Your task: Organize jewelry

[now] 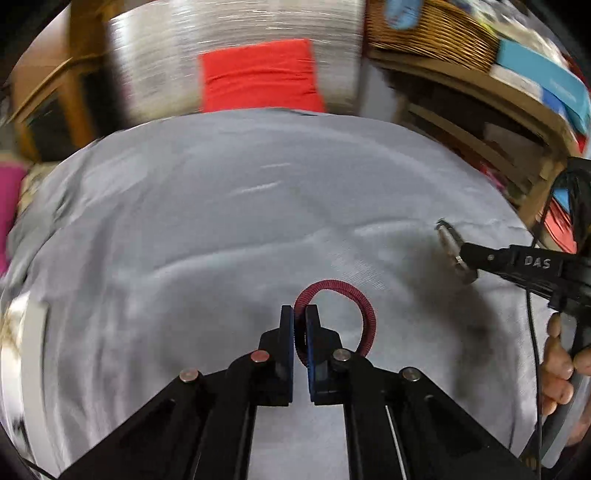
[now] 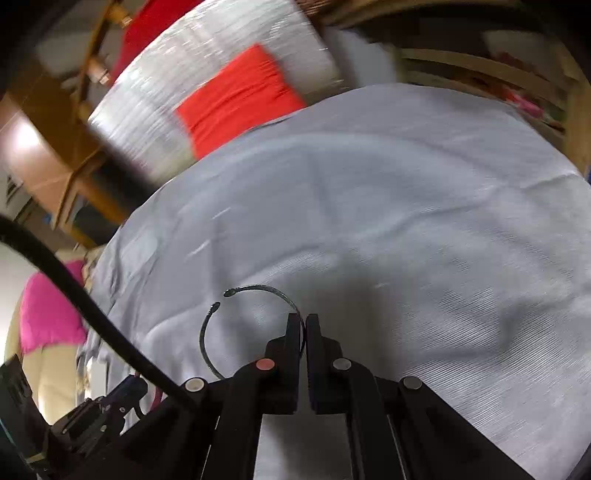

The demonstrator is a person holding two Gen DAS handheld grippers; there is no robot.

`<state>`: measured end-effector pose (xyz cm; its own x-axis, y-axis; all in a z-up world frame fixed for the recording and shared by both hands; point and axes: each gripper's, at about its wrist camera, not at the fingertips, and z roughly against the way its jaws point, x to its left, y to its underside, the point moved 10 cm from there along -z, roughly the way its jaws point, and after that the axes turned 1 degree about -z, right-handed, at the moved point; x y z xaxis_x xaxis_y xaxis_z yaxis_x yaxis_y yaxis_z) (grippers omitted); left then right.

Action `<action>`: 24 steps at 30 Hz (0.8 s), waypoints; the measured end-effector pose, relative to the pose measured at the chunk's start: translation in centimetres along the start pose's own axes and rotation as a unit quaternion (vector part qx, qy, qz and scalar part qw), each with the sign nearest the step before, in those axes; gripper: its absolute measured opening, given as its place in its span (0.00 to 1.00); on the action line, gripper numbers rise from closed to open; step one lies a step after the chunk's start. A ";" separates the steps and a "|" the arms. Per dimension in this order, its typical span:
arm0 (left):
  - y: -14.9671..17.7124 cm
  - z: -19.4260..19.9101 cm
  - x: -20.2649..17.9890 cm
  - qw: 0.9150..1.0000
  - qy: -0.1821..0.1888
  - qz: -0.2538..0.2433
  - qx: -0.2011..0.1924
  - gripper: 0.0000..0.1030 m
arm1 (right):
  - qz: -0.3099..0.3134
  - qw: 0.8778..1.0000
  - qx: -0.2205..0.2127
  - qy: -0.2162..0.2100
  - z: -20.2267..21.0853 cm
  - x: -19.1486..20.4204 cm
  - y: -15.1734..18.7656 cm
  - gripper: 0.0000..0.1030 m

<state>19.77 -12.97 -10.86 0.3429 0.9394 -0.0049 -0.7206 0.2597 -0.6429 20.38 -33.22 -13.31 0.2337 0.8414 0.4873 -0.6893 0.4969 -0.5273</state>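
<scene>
My left gripper (image 1: 299, 314) is shut on a dark red braided bracelet (image 1: 354, 293), whose loop sticks out to the right above the grey cloth (image 1: 221, 229). My right gripper (image 2: 305, 321) is shut on a thin dark open bangle (image 2: 258, 290), whose arc curves out to the left over the same cloth (image 2: 406, 206). In the left wrist view the right gripper (image 1: 452, 249) comes in from the right edge, holding the bangle edge-on.
A white and red cushion (image 1: 258, 74) lies beyond the cloth's far edge. Wooden shelves with a wicker basket (image 1: 436, 33) and boxes stand at the back right. A pink item (image 2: 48, 314) lies at the left. A black cable (image 2: 74, 291) crosses the right wrist view.
</scene>
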 end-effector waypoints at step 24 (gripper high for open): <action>6.6 -3.1 9.0 0.994 -0.088 0.010 0.060 0.29 | 0.153 0.982 0.102 0.046 -5.5 8.8 8.9 0.08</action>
<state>19.93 -3.48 -17.53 0.2241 0.9666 0.1239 -0.7963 0.2550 -0.5485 20.07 -20.25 -17.50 0.0493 0.9649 0.2581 -0.8577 0.1733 -0.4841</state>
